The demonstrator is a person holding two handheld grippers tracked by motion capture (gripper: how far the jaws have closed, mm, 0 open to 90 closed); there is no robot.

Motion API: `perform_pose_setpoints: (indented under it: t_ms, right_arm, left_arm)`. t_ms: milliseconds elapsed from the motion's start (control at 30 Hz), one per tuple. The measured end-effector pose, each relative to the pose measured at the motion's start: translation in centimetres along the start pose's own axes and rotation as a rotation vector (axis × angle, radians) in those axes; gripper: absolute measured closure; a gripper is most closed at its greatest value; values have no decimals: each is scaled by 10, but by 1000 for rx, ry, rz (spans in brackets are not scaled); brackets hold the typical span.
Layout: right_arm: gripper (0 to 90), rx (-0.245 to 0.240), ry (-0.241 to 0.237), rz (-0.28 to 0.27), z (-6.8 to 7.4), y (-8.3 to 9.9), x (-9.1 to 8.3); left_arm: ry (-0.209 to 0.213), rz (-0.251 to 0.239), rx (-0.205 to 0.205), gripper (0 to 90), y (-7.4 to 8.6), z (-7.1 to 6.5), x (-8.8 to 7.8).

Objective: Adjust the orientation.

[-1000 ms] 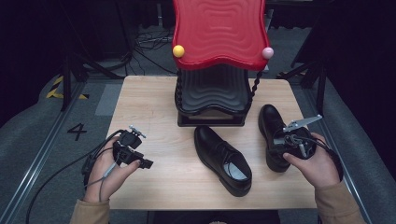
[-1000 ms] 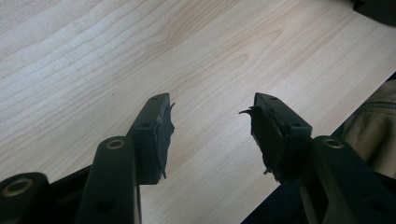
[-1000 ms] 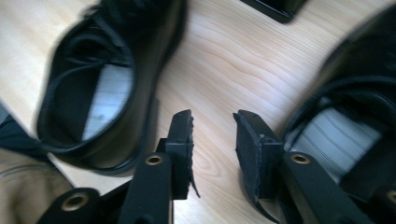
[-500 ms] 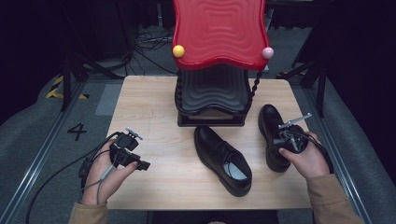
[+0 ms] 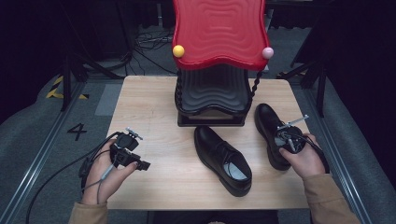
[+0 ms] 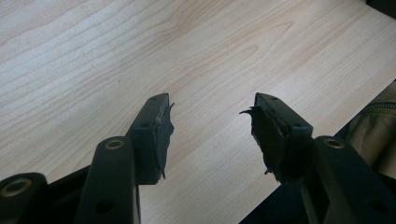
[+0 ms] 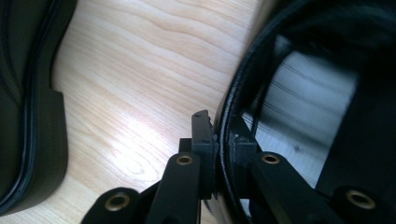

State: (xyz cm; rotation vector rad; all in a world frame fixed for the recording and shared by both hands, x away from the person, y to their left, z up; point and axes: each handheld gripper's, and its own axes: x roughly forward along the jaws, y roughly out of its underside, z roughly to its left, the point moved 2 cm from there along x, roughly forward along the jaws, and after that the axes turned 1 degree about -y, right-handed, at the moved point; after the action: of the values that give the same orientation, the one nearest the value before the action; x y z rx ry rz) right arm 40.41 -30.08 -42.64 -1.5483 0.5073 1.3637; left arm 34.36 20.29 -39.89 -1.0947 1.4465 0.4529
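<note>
Two black dress shoes sit on the wooden table point(image 5: 154, 107), both in front of the red-topped stand point(image 5: 218, 60). Right shoe point(image 5: 271, 133) is right of the stand's base, with the right gripper point(image 5: 286, 138) clamped on its collar rim. Other shoe point(image 5: 223, 158) lies free just left of it. Left gripper point(image 5: 135, 161) is way off to the stand's front-left, jaws spread apart over bare wood.
</note>
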Motion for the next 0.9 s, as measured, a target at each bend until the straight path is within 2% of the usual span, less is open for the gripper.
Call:
perform_pose_setpoints:
  t_ms: [100,267,333,433,533,567,600,700,767,900]
  right_arm:
    - [856,4,-12,-41,0,2,-6]
    - [856,-7,-4,-40,5,5,-14]
    - [855,-24,-5,-37,8,9,-24]
    - [855,-37,-10,-38,13,12,-31]
    - [855,-76,-25,-28,27,18,-45]
    - [855,-76,-25,-28,27,18,-45]
    - [854,-98,-43,-19,34,21,-51]
    - [855,-114,-50,-15,37,22,-53]
    - [854,-143,-77,2,48,25,-58]
    - [854,-181,-55,24,59,29,-62]
  left_arm:
    - [3,-1,4,479,-3,1,0]
    - [10,-1,13,481,-9,0,2]
    - [11,2,32,481,-14,-1,4]
    - [14,-1,37,482,-17,-3,4]
    - [19,0,48,482,-22,-4,5]
    - [19,0,48,482,-22,-4,5]
    - [20,1,48,482,-24,-5,5]
    - [24,-1,58,482,-28,-5,7]
    - [27,4,63,482,-30,-6,8]
    - [29,2,71,483,-33,-6,8]
